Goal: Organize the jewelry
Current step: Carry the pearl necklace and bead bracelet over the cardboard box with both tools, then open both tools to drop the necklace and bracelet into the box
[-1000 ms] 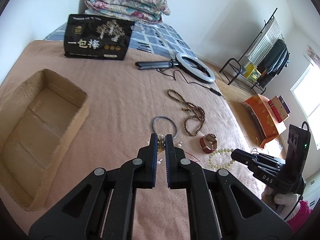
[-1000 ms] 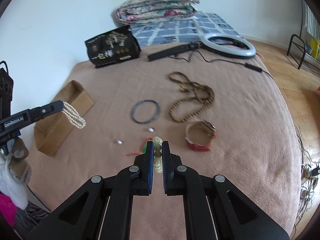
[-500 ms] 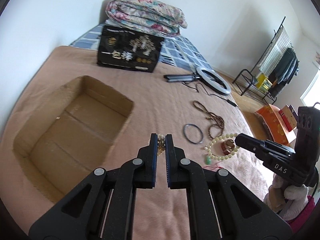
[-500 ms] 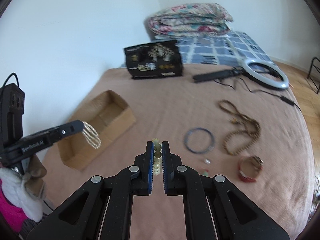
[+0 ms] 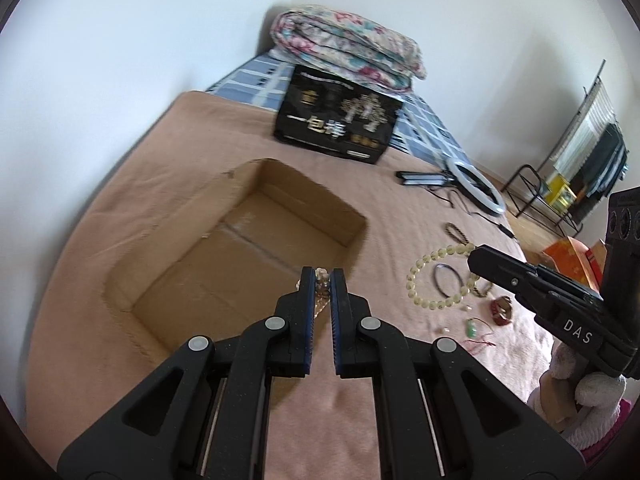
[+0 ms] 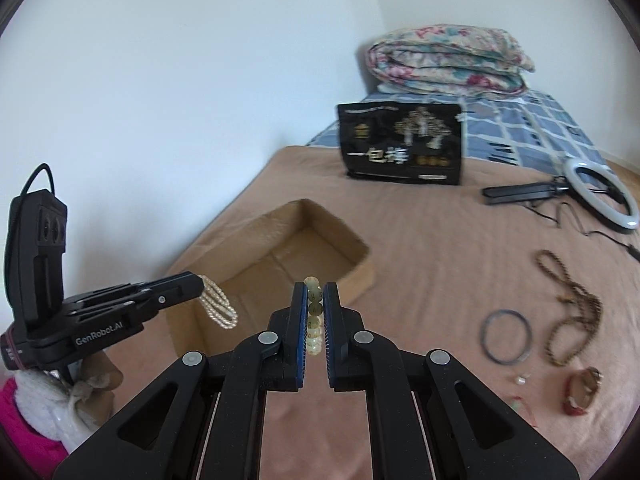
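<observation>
My left gripper point(image 5: 321, 276) is shut on a white pearl bracelet point(image 6: 219, 307) and holds it over the near end of an open cardboard box point(image 5: 256, 240). My right gripper point(image 6: 314, 290) is shut on a pale green bead bracelet point(image 5: 436, 276), held in the air to the right of the box point(image 6: 280, 256). On the brown blanket lie a blue bangle point(image 6: 506, 341), a long brown bead necklace point(image 6: 572, 312), a red leather bracelet point(image 6: 582, 390), a green pendant on red cord point(image 5: 472, 328) and small pearl earrings point(image 6: 520, 380).
A black printed bag point(image 5: 338, 122) stands behind the box. A folded floral quilt point(image 5: 348, 52) lies at the bed's head. A ring light with its stand point(image 6: 600, 192) lies at the right. A clothes rack point(image 5: 576, 172) stands on the floor beyond the bed.
Both grippers have swung left toward the box with their bracelets. The left gripper now hangs over the box's near end; the green bead bracelet has been lifted off the blanket.
</observation>
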A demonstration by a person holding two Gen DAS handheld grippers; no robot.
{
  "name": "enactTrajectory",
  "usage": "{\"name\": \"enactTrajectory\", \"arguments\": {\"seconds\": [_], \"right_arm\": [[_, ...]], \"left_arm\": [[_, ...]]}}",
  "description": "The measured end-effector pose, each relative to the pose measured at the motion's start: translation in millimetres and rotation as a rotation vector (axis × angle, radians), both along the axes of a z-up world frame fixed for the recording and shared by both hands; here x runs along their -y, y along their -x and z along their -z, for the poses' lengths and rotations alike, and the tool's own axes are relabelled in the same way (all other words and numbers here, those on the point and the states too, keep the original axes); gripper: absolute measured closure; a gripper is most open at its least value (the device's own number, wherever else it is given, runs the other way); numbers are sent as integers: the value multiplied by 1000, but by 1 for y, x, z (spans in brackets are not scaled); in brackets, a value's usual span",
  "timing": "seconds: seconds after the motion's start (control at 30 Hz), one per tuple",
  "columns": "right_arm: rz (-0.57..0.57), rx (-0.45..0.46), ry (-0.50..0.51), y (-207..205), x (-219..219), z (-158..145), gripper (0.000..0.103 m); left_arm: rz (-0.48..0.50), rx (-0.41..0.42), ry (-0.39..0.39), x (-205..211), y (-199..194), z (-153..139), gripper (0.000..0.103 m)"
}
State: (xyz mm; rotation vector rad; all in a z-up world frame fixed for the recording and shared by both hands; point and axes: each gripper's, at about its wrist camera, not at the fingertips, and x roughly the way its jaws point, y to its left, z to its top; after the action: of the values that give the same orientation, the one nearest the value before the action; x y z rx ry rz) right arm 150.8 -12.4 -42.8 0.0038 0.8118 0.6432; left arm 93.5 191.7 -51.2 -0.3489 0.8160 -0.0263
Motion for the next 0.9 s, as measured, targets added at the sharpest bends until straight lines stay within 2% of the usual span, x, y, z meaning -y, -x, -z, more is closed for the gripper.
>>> {"name": "enactTrajectory", "arguments": {"seconds": [0.47, 0.63, 0.9], "right_arm": [[-79, -51, 4, -15, -66, 30, 97], [-68, -68, 28, -23, -70, 44, 97], [-60, -88, 9, -35, -64, 49, 97]], "left_arm": [[-121, -81, -19, -56, 3, 32, 98], [-144, -110, -21, -63, -1, 42, 98], [-156, -129, -28, -65, -5, 48, 98]]}}
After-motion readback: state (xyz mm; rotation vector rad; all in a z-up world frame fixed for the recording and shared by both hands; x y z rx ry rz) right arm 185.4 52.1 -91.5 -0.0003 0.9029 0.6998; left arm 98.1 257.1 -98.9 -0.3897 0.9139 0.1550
